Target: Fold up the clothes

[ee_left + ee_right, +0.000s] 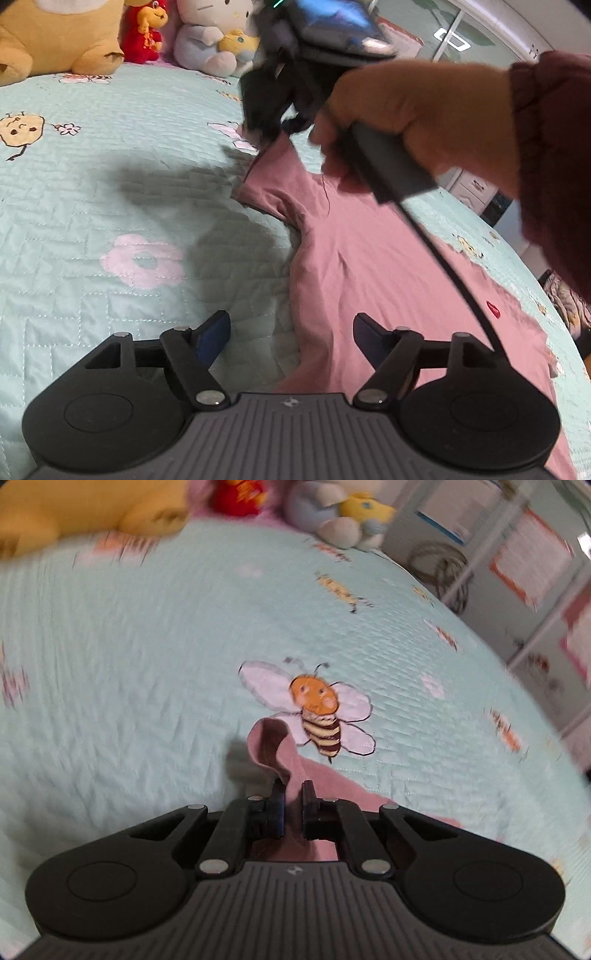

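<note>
A pink T-shirt (369, 266) lies spread on the light green quilt (92, 192), one short sleeve (269, 184) pointing away. My left gripper (291, 332) hovers open over the shirt's left edge, nothing between its fingers. In the left wrist view a hand (417, 122) in a dark red sleeve holds my right gripper (271, 127) at the sleeve's far corner. In the right wrist view my right gripper (293, 797) is shut on a fold of the pink shirt (273, 749), which curls up ahead of the fingertips.
Plush toys line the far edge of the bed: a yellow bear (59, 33), a red doll (146, 29), a white and grey cat (210, 37). A bee print (317, 709) lies just beyond the pinched cloth. Shelving (528, 572) stands past the bed's right side.
</note>
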Available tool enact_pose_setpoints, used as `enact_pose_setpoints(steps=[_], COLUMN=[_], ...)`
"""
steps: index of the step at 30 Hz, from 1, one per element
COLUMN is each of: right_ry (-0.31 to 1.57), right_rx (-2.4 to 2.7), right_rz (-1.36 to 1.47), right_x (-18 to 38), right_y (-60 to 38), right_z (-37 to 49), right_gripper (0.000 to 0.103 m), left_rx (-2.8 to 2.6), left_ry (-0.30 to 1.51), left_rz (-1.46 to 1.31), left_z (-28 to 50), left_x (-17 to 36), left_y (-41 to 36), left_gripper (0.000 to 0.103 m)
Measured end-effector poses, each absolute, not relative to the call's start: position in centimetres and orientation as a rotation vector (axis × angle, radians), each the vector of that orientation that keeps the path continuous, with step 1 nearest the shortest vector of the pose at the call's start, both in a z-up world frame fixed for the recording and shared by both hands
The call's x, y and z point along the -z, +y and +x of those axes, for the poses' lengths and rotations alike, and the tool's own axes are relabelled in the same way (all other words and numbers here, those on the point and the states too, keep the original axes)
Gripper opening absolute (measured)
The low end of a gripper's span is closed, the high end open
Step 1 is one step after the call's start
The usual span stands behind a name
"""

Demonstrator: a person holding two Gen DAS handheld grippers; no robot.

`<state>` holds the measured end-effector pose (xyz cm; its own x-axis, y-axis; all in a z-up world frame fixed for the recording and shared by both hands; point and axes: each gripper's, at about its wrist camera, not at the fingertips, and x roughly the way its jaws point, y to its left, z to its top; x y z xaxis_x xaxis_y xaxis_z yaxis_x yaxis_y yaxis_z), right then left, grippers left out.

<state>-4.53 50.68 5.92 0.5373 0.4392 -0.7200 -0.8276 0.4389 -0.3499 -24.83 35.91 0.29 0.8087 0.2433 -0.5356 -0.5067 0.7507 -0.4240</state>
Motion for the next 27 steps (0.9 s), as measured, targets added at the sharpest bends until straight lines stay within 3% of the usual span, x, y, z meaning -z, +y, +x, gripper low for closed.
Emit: enact_pose_setpoints(steps=[5, 7, 9, 13, 19, 27], right_ry=[0.665, 0.694, 0.713, 0.725, 0.672, 0.550], right_rx=[-0.861, -0.866, -0.872, -0.896, -0.942, -0.822], right_rz=[-0.569, -0.493, -0.432, -0.340, -0.119, 0.201], right_x=[-8.2, -9.1, -9.6, -10.2, -12.6, -13.1], right_y=[49.3, 48.7, 48.3, 46.6, 40.9, 25.4], right_z=[-2.9, -2.3, -1.6, -0.7, 1.8, 6.4], right_gripper=[0.007, 0.007, 0.007, 0.007, 0.007, 0.001], left_rx=[-0.345, -0.303, -0.255, -0.250, -0.248, -0.116], left_ry=[0.495, 0.501, 0.520, 0.548, 0.502, 0.490], left_rz=[-0.629, -0.659, -0.697, -0.689, -0.550, -0.338], left_z=[-24.8, -24.7, -24.4, -24.2, -24.6, -23.8], left_x=[-0.4, -0.3, 0.0, 0.4, -1.7, -3.1], left_y=[37.0, 37.5, 37.9, 37.9, 36.2, 31.7], left_gripper=[0.074, 0.061, 0.033, 0.008, 0.005, 0.005])
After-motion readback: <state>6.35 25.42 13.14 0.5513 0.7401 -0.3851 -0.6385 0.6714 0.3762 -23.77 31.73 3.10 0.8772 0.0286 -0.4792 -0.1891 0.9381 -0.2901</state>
